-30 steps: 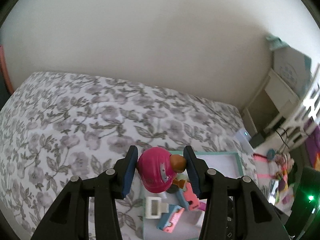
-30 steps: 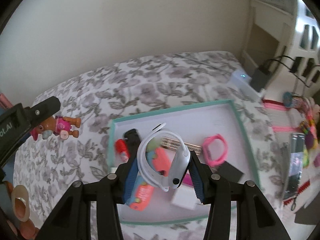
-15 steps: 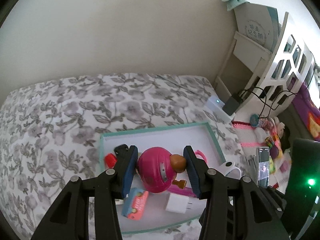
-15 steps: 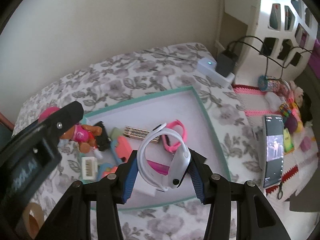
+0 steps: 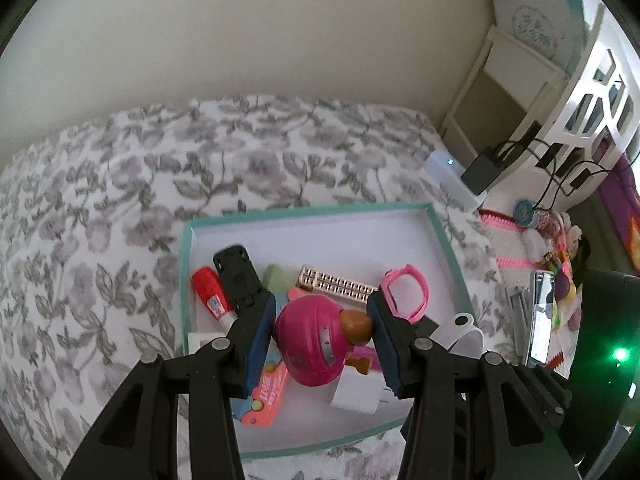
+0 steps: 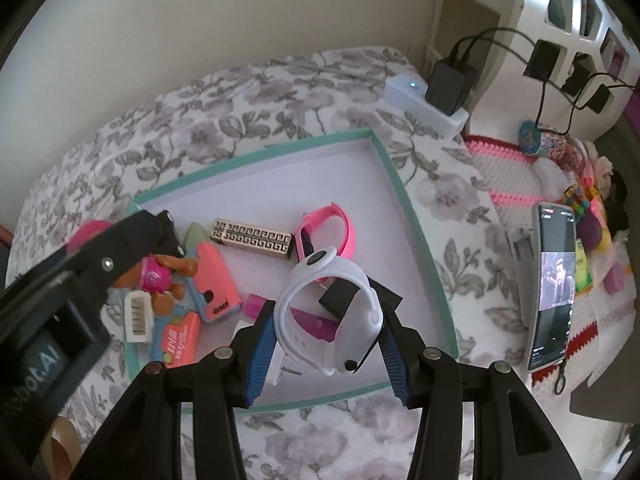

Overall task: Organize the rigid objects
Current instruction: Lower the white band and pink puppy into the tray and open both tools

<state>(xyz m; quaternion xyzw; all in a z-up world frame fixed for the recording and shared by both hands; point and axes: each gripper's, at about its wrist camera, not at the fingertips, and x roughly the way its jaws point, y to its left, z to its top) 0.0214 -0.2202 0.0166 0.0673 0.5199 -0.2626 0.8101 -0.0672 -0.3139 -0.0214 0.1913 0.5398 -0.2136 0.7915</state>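
A teal-rimmed white tray [image 5: 442, 236] [image 6: 394, 178] lies on a floral bedspread and holds several small items. My left gripper [image 5: 320, 344] is shut on a toy figure with a pink helmet [image 5: 310, 344] and holds it above the tray's near left part; the figure also shows in the right wrist view [image 6: 154, 276]. My right gripper [image 6: 326, 330] is shut on a white wristband [image 6: 352, 316], held above the tray's near right part. In the tray lie a pink wristband [image 6: 340, 232], a gold patterned bar [image 6: 252, 238], a red tube [image 5: 210, 298] and an orange-pink toy [image 6: 214, 280].
The floral bedspread [image 5: 120, 208] surrounds the tray. A white power strip with a black adapter [image 6: 436, 96] sits at the bed's far right corner. A phone [image 6: 552, 288] stands to the right among toys on a pink mat [image 6: 508, 168]. A white shelf [image 5: 592, 92] stands beyond.
Both grippers have moved over the tray with their loads. The left gripper swung right from over the bedspread; the right gripper moved toward the tray's near right part.
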